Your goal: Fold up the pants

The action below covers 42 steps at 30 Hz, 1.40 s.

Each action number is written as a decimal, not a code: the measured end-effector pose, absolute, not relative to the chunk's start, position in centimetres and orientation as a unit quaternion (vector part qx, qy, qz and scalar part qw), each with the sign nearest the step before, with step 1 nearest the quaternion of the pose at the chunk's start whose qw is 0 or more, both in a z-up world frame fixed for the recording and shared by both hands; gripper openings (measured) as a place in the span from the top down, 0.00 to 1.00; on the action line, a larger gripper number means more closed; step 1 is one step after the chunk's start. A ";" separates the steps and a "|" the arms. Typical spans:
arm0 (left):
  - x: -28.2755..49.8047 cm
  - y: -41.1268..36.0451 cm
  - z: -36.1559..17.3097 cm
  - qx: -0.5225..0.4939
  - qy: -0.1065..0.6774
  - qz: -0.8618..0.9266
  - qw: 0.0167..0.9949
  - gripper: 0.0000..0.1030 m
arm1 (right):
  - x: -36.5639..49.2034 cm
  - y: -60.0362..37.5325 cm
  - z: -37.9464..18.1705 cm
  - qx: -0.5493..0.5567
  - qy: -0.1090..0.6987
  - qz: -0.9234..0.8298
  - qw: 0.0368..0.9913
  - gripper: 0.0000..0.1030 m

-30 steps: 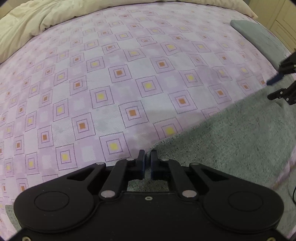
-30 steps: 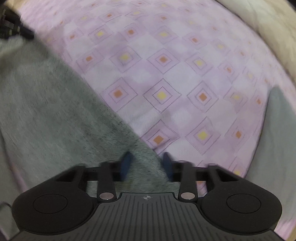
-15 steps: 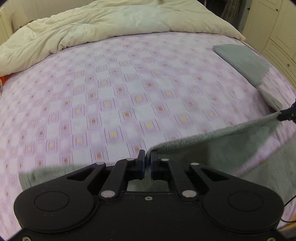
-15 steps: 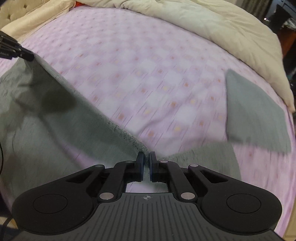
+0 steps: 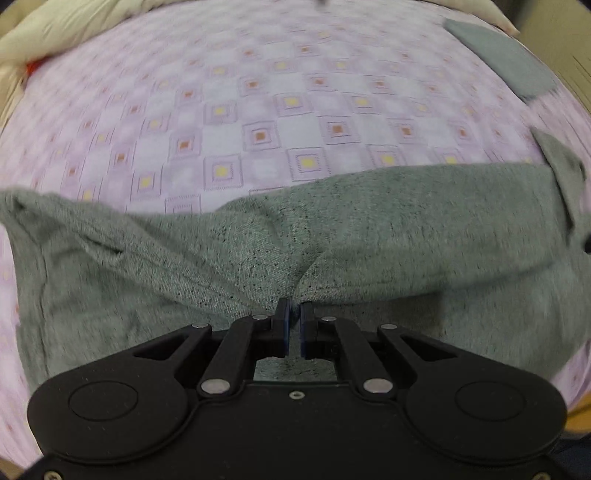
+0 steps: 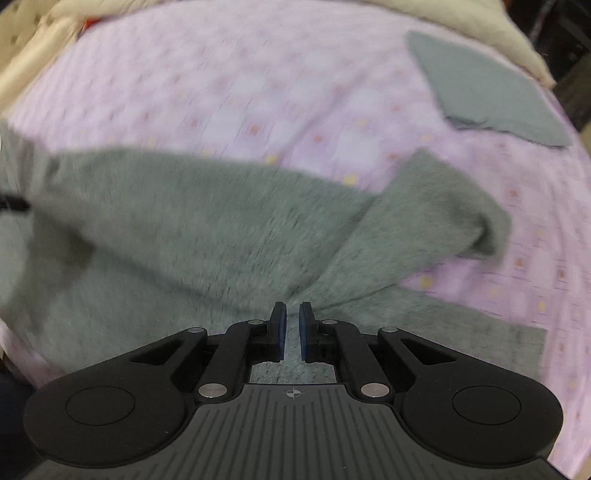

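Observation:
Grey knit pants [image 5: 332,236] lie folded over across the near part of the bed, with their far edge running left to right. My left gripper [image 5: 294,317] is shut on a pinch of the pants' fabric near the middle. In the right wrist view the same pants [image 6: 192,229] spread to the left, with a folded end [image 6: 443,206] at the right. My right gripper [image 6: 291,321] is shut on the pants' fabric too. The right view is blurred by motion.
The bed has a pink sheet [image 5: 258,110] with square patterns. A folded grey garment [image 5: 506,70] lies at the far right, also in the right wrist view [image 6: 487,92]. A cream duvet [image 6: 472,22] is bunched along the far edge.
Both grippers have carried the held edge forward and down. The pants, hanging stretched between them half a second ago, now lie doubled over on the bed. One second ago the right gripper was open.

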<state>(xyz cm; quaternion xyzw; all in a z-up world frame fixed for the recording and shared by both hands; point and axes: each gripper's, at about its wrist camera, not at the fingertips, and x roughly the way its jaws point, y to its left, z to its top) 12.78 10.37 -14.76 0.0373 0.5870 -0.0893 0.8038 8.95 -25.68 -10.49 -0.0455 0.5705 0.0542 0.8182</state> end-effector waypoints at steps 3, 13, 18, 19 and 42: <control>12.8 10.8 -14.8 0.010 0.587 -0.072 0.806 0.94 | 8.5 -25.8 -7.5 -0.077 0.508 -0.021 0.858 0.93; 12.0 10.4 -15.3 0.007 0.592 -0.040 0.805 0.94 | 15.6 -26.4 -7.4 -0.076 0.467 -0.173 0.864 0.89; 13.2 9.7 -16.1 -0.003 0.605 -0.024 0.796 0.94 | 19.1 -26.3 -10.9 -0.039 0.499 -0.186 0.845 0.89; 13.4 9.6 -16.3 -0.003 0.608 -0.022 0.793 0.94 | 19.4 -26.2 -11.7 -0.037 0.506 -0.198 0.839 0.89; 15.6 8.9 -15.7 -0.015 0.602 -0.013 0.798 0.84 | 9.6 -36.1 -8.5 0.180 0.487 -0.303 0.799 0.97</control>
